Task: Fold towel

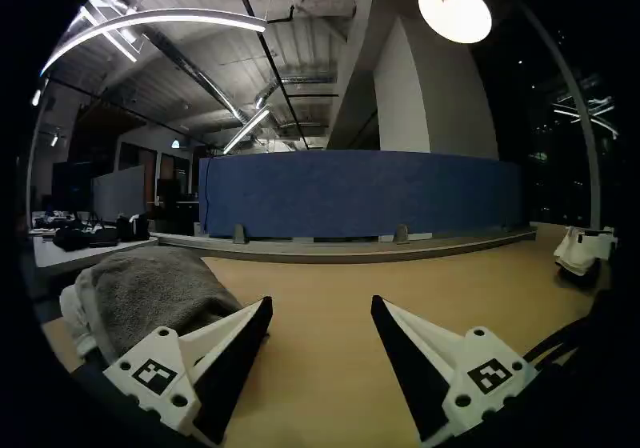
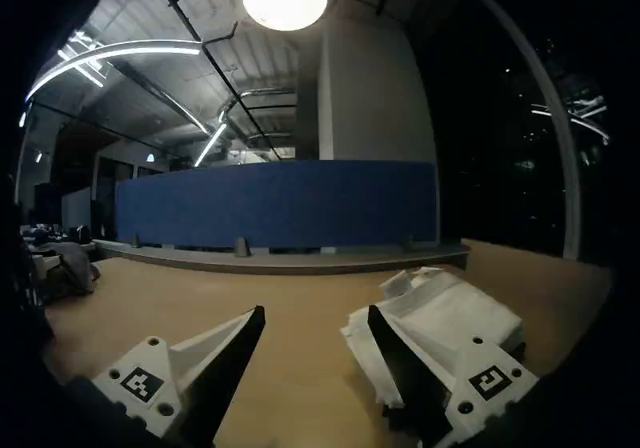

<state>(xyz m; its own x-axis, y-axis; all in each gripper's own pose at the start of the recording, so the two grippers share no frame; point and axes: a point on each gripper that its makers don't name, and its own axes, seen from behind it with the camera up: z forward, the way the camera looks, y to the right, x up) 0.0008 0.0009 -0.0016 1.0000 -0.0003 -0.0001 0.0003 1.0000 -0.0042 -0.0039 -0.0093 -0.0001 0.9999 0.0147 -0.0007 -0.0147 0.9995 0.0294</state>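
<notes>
While your left tool stands wide open and empty above the table, the grey towel lies heaped just beside one finger. Your right tool is open too, holding nothing; white folded towels lie behind one finger.

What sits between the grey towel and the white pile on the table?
Nothing: bare wooden table runs from the grey towel to the white pile, as the left gripper view shows.
</notes>
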